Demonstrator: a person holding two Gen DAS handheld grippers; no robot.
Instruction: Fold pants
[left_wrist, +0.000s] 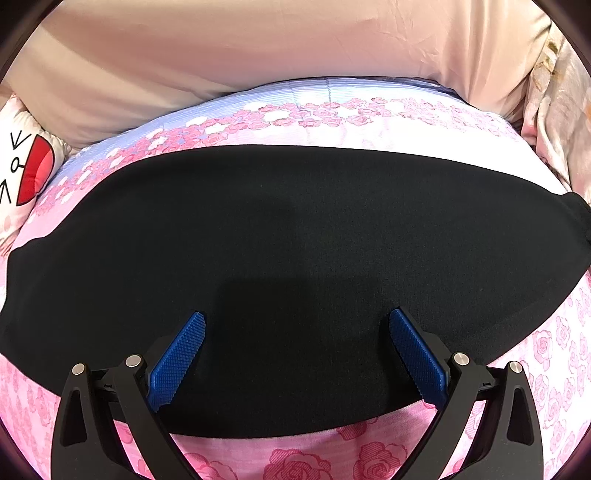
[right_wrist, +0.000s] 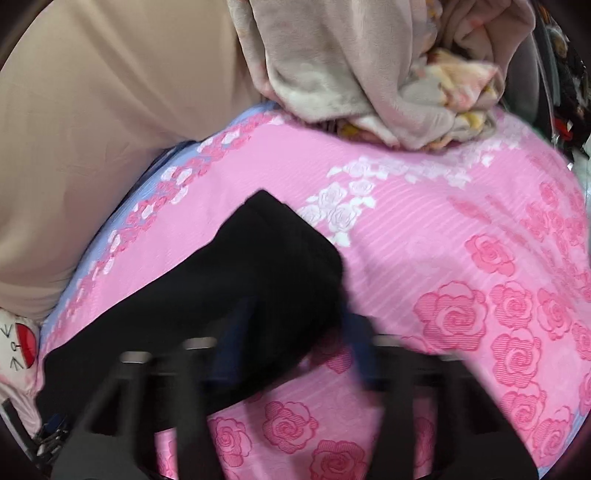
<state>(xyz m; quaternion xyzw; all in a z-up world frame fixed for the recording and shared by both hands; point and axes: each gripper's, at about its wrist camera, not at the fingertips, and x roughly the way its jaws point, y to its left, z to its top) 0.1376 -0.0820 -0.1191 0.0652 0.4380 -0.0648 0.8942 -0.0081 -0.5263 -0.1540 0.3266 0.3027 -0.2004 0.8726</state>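
Black pants (left_wrist: 288, 236) lie flat as a long band across the pink rose-print bed cover (left_wrist: 295, 458). My left gripper (left_wrist: 295, 325) is open, its blue fingers (left_wrist: 179, 354) spread wide just above the near edge of the pants, holding nothing. In the right wrist view one end of the pants (right_wrist: 236, 280) lies on the cover with a corner turned toward the middle. My right gripper (right_wrist: 295, 332) is blurred by motion; its blue fingers (right_wrist: 356, 347) stand apart over that end of the pants, with nothing between them.
A beige pillow (left_wrist: 236, 48) lies along the far side of the bed. A crumpled beige and floral blanket (right_wrist: 369, 74) is heaped at the far right. A white cushion with a red cartoon mouth (left_wrist: 26, 170) sits at the left.
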